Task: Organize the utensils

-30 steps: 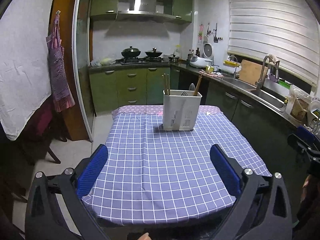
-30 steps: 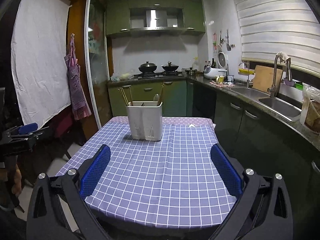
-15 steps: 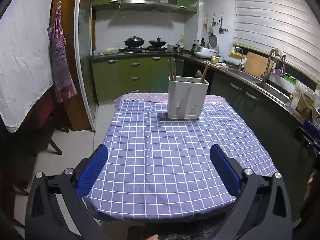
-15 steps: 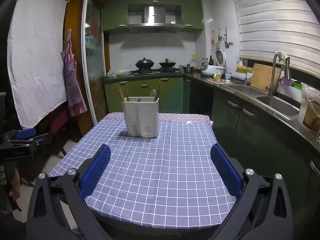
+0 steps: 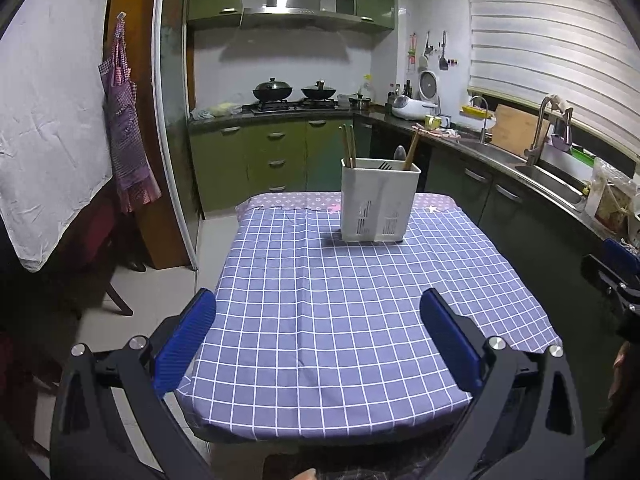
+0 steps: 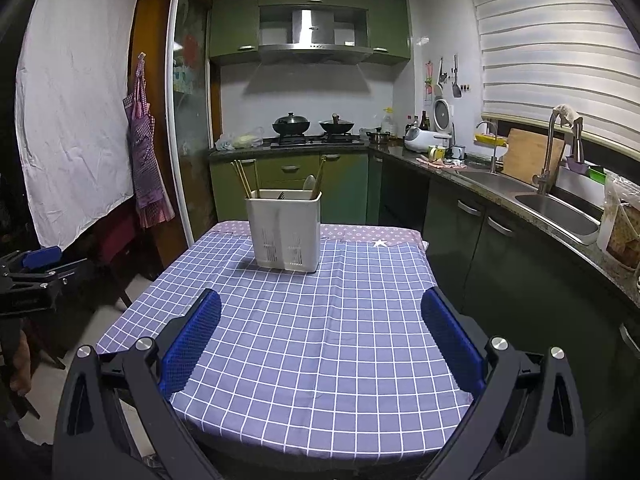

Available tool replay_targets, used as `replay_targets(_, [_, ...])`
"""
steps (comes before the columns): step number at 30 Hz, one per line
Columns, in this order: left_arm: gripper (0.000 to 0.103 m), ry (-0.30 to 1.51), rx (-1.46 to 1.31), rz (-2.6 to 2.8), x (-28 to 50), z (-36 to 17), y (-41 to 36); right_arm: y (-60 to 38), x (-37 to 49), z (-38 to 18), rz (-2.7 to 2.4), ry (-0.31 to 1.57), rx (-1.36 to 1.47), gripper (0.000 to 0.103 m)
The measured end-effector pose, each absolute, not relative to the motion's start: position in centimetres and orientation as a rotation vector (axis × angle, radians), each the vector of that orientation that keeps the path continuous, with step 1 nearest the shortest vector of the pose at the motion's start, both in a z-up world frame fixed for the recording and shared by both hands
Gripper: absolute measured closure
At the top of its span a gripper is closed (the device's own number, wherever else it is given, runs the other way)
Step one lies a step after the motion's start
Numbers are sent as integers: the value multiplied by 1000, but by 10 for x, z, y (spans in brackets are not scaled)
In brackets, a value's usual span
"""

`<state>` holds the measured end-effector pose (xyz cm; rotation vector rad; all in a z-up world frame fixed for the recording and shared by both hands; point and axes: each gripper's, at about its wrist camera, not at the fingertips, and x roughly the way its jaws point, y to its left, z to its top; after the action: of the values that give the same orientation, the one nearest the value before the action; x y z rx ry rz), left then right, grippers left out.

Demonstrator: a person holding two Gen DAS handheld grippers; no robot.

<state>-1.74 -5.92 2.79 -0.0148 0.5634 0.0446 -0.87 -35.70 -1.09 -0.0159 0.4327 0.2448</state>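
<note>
The left claw (image 5: 318, 334) is held wide open above the near edge of the counter (image 5: 328, 320), which is covered by a blue checked cloth. Nothing is gripped between its blue pads (image 5: 186, 342). A white utensil holder (image 5: 378, 200) is set upright near the far end of the counter, well apart from the claw. Wooden chopsticks (image 5: 348, 146) are stood in its left side; a spoon (image 5: 400, 153), a fork (image 5: 385, 166) and another wooden handle (image 5: 412, 148) are seen towards its right. Part of the right claw (image 5: 614, 268) is seen at the right edge.
</note>
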Motion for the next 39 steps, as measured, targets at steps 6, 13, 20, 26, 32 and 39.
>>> replay_targets(6, [6, 565, -14, 41, -18, 28, -59, -357, -8, -11, 248, 432, -14, 4])
replay_targets(13, [6, 572, -13, 40, -17, 28, -61, -355, -8, -13, 253, 437, -13, 4])
replay_targets(20, [6, 577, -11, 40, -14, 28, -62, -355, -7, -14, 254, 439, -13, 4])
replay_targets(26, [6, 581, -12, 39, -13, 28, -62, -353, -5, -15, 256, 442, -16, 4])
replay_targets(32, [6, 582, -13, 38, -13, 27, -62, -353, -5, -15, 256, 444, -14, 4])
replay_targets(39, [6, 591, -7, 36, -12, 23, -63, -352, -4, -16, 260, 444, -14, 4])
